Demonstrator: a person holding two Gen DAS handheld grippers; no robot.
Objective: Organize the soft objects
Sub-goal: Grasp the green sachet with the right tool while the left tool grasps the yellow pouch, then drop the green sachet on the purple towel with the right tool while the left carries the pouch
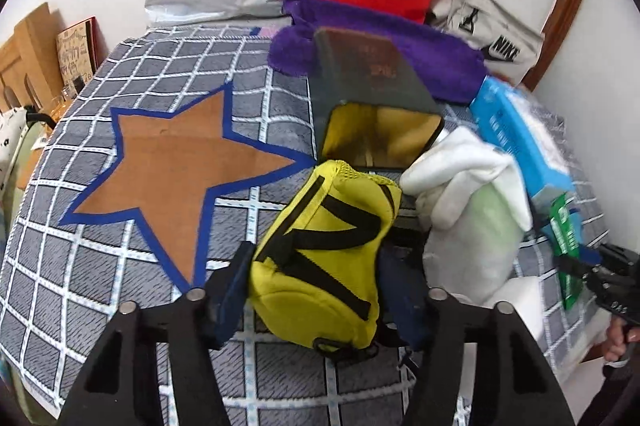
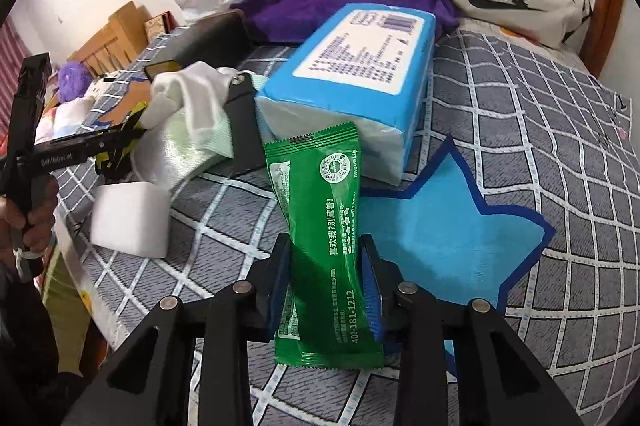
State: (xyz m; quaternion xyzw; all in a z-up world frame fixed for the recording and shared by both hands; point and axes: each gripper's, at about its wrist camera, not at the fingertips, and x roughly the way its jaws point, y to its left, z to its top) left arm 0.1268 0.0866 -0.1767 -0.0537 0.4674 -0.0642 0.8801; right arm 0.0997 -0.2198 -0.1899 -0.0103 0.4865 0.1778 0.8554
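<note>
Yellow pouch (image 1: 324, 258) lower centre of left view, on checked bedspread (image 1: 100, 266) – left hand-held gripper (image 1: 320, 290) clamped on its sides. Green sachet (image 2: 324, 250) lower centre of right view – right hand-held gripper (image 2: 326, 282) pinching it upright, blue tissue pack (image 2: 352, 73) behind.

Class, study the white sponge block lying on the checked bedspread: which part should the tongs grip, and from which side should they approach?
Grip the white sponge block across its two long flat faces, near the middle, coming from above. It lies flat on the checked bedspread with its top bare, and its squared sides give the pads parallel surfaces. The white sock lies just behind it, so avoid that side.
</note>
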